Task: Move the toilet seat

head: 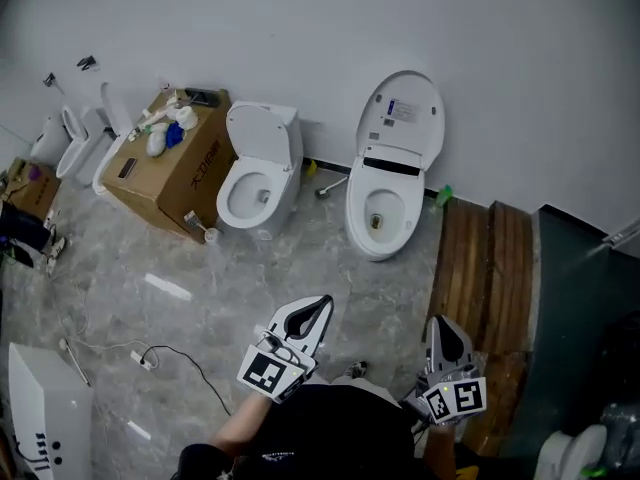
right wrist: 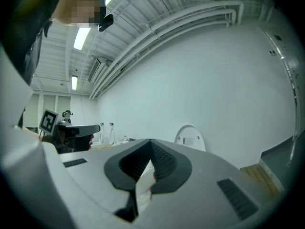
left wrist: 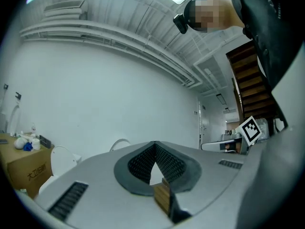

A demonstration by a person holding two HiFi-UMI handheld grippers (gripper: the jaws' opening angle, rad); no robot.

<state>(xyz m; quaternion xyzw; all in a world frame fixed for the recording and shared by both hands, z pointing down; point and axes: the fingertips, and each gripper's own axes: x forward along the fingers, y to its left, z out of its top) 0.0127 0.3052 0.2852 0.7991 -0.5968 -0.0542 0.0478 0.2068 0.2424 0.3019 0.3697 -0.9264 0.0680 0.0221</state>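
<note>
Jaws together, left gripper (head: 320, 306) and right gripper (head: 446, 326) far from toilet seat (head: 402, 118).

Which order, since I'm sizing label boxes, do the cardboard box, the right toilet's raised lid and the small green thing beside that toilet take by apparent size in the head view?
1. cardboard box
2. raised lid
3. green thing, by far the smallest

All three sit near the wall, so nearness to the camera hardly skews this.

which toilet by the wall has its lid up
The right toilet, beside the wooden planks: its lid stands up against the wall. The left toilet by the cardboard box has none raised.
</note>
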